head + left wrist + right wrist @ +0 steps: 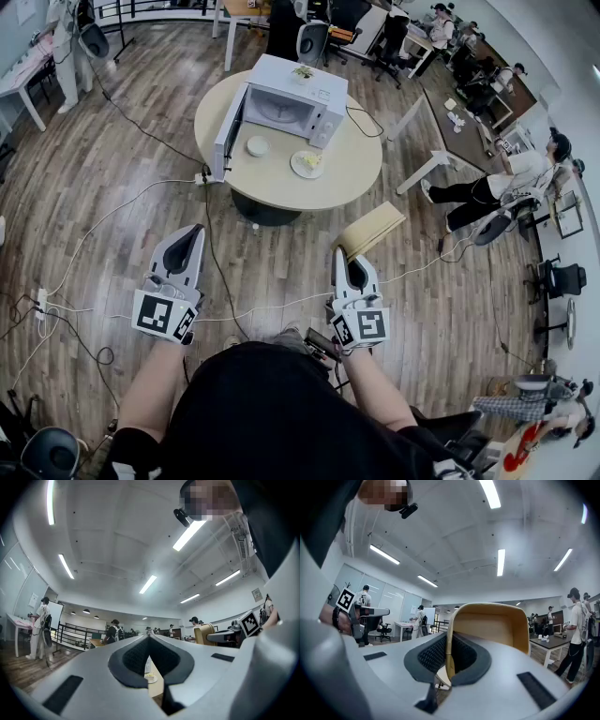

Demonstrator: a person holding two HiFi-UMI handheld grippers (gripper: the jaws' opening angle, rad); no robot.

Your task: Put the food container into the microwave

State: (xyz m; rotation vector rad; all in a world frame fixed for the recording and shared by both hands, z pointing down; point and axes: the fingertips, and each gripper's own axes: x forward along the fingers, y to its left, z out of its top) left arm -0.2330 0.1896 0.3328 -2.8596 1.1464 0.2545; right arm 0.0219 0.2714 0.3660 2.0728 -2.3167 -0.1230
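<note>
head view: the right gripper [341, 258] is clamped on the rim of the tan rectangular food container [372, 228], well apart from the open white microwave [298, 105]; the left gripper [192, 239] is closed, empty. held by one edge only, the container may tilt and slip out.

microwave [291, 105] on table [358, 178], dish [307, 164] before it

wood floor [112, 141], round table [356, 169], ceiling striplights [187, 534]
</note>
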